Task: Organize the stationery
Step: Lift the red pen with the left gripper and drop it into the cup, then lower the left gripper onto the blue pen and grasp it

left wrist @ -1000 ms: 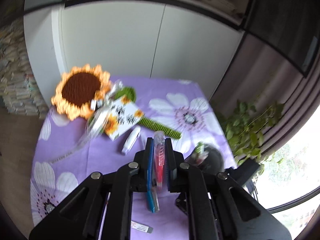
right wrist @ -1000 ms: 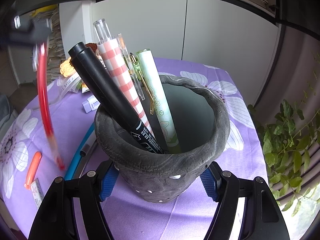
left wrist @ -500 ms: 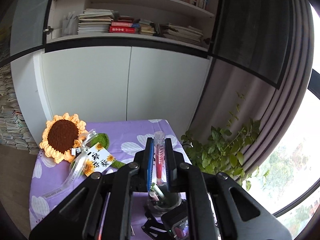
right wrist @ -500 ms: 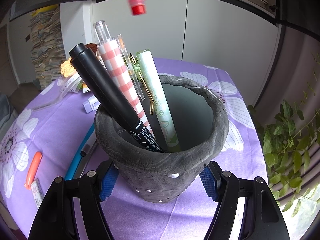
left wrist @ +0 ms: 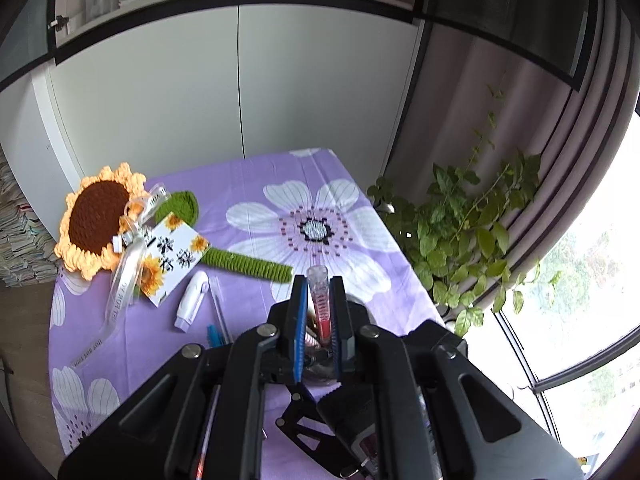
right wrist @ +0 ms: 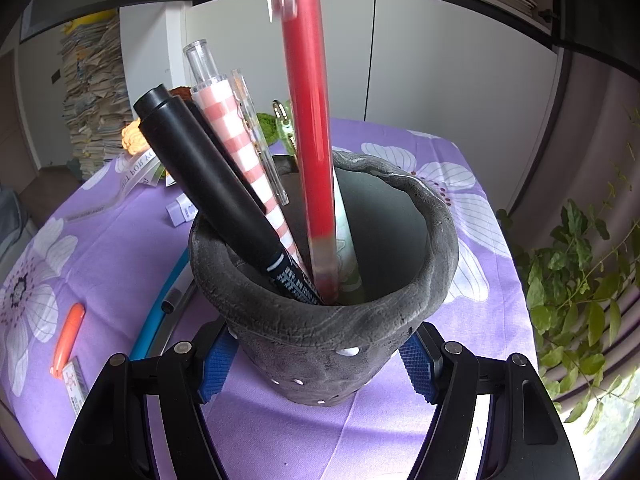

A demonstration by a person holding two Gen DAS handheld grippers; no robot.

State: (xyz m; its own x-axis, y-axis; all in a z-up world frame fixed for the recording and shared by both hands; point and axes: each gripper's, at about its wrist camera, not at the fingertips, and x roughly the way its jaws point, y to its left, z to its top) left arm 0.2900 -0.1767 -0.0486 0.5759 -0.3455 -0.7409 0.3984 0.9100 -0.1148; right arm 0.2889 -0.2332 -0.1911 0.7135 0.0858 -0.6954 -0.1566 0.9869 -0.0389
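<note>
Grey pen holder [right wrist: 324,332]: one. Pens standing in it: five, being black marker [right wrist: 208,184], pink-checked pen [right wrist: 240,148], clear pen [right wrist: 256,132], pale green pen [right wrist: 344,240], red pen [right wrist: 312,128]. Crocheted sunflower [left wrist: 98,222]: one. Orange cap [right wrist: 69,334]: one.

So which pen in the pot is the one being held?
The red pen: the left hand-held gripper pinches it, its tip just inside the grey pot; the others lean untouched.

You get bright daylight right of fingers, window [left wrist: 592,280] blown out; red pen [right wrist: 312,140] motion-blurred; fisheye edges bent, dark.
</note>
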